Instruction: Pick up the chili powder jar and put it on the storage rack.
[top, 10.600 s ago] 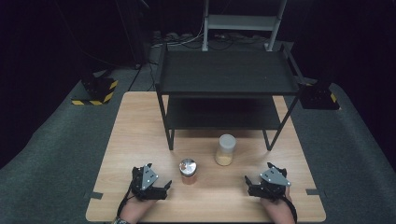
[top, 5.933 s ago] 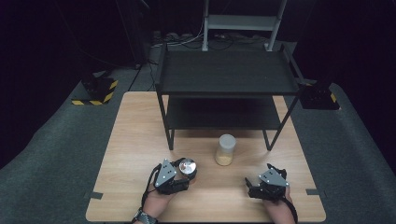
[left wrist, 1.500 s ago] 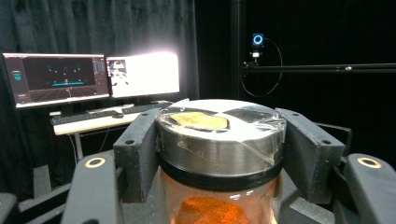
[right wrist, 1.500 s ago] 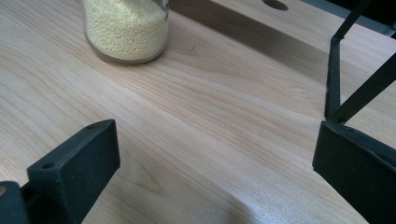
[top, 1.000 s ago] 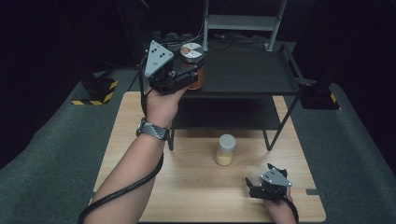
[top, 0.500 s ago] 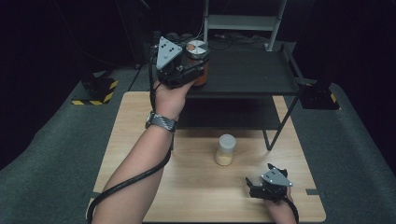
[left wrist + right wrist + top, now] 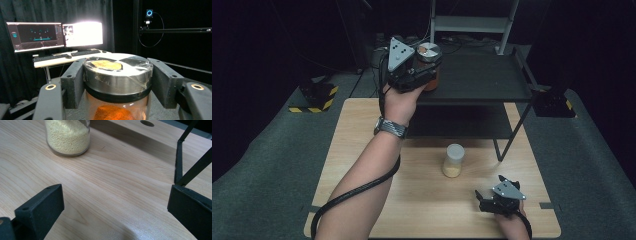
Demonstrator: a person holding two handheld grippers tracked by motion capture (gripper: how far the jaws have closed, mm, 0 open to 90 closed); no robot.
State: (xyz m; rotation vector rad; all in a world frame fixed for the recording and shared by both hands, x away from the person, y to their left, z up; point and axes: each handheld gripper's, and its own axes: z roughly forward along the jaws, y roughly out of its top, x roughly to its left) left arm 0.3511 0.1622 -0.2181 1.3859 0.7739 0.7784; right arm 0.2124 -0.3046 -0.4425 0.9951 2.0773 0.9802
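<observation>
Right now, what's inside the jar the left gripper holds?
Through the glass of the jar, an orange-brown powder or spice shows below the metal lid, which is taped over. The left gripper has its jaws on both sides, covering the jar's flanks; the fill level cannot be seen.

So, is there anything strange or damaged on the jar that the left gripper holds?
Yes. The jar in the left gripper has wrinkled clear tape stuck over its metal lid, with loose edges running down the lid's side. The jar itself looks intact and sits level between the jaws. No spill shows on the wooden table.
</observation>
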